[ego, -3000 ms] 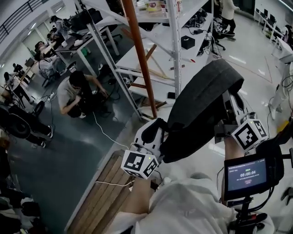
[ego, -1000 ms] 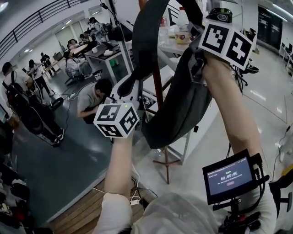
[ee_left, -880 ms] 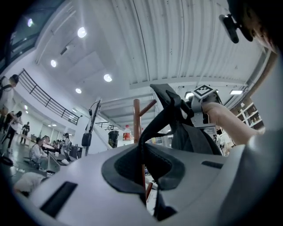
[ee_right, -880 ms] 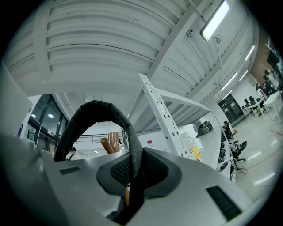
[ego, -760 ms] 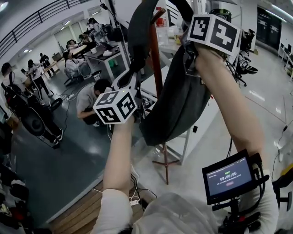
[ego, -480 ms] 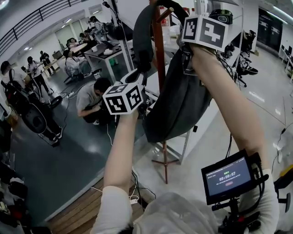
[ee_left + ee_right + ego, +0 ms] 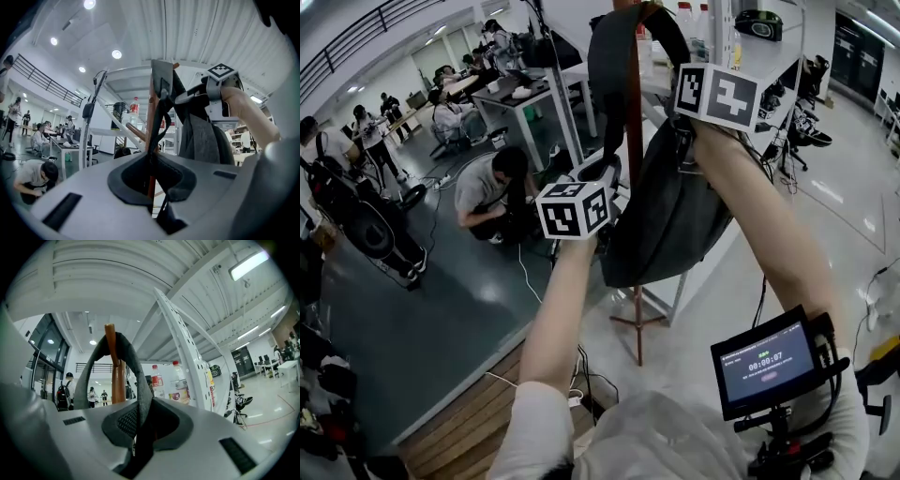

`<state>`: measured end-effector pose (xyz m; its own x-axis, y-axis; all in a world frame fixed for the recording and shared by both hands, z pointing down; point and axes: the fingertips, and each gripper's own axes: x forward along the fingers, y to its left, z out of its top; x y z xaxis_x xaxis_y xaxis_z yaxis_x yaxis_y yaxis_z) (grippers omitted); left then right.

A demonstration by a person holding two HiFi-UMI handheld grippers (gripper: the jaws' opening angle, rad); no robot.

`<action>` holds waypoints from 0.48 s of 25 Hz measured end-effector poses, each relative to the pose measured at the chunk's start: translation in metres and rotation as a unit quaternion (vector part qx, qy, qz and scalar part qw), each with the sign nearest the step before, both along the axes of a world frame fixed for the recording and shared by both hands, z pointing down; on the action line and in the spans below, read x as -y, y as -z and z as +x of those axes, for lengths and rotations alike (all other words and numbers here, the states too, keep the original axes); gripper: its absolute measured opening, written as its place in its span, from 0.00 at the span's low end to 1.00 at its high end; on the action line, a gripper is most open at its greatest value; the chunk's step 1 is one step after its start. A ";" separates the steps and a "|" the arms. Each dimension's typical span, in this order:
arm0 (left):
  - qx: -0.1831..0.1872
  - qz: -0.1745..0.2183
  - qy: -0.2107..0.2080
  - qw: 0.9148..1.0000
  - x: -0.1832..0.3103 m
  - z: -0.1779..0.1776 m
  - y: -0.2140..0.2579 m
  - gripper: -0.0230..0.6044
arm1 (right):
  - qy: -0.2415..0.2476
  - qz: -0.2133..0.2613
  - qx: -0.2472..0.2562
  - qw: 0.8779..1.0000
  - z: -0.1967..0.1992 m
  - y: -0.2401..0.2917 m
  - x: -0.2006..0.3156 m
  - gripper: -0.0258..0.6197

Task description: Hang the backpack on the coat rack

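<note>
A dark grey backpack [image 7: 667, 220] hangs against the red-brown coat rack pole [image 7: 634, 141], its strap loop [image 7: 614, 47] draped over the pole's top. My left gripper [image 7: 602, 171] is left of the pole, shut on a black strap [image 7: 159, 117] of the bag. My right gripper [image 7: 686, 127] is right of the pole and higher, shut on the grey strap [image 7: 136, 380], which arches over the pole top [image 7: 109, 333]. In the left gripper view the pole [image 7: 151, 126] stands just past the jaws, with the right gripper [image 7: 220, 89] and bag [image 7: 202, 140] beyond.
A white shelving rack [image 7: 727, 56] with bottles [image 7: 158, 380] stands right behind the pole. A person crouches on the floor [image 7: 487, 192] at the left, with desks and seated people [image 7: 441, 112] farther back. Wooden decking [image 7: 478, 412] lies at lower left. A small monitor [image 7: 766, 364] sits at lower right.
Both grippers have come down with the backpack along the pole. The strap loop now sits lower over the pole's top, and the left gripper has shifted right, closer to the pole.
</note>
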<state>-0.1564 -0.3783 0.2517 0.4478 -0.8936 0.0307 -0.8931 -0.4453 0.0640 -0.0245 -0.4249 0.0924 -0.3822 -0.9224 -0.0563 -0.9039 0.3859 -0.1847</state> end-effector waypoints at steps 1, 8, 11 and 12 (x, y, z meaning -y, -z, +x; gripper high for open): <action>0.003 0.002 -0.002 1.000 -0.002 0.004 -0.002 0.08 | -0.001 0.010 -0.005 1.000 -0.001 -0.002 -0.003 0.11; 0.045 0.061 0.005 0.997 -0.020 0.018 -0.002 0.08 | 0.002 0.076 0.009 0.997 0.002 -0.003 -0.022 0.11; 0.056 0.116 0.015 0.992 -0.034 0.018 0.003 0.08 | 0.002 0.097 0.016 0.995 0.003 -0.001 -0.029 0.11; 0.058 0.130 0.015 0.990 -0.038 0.019 0.003 0.08 | 0.001 0.104 0.016 0.994 0.004 0.000 -0.031 0.11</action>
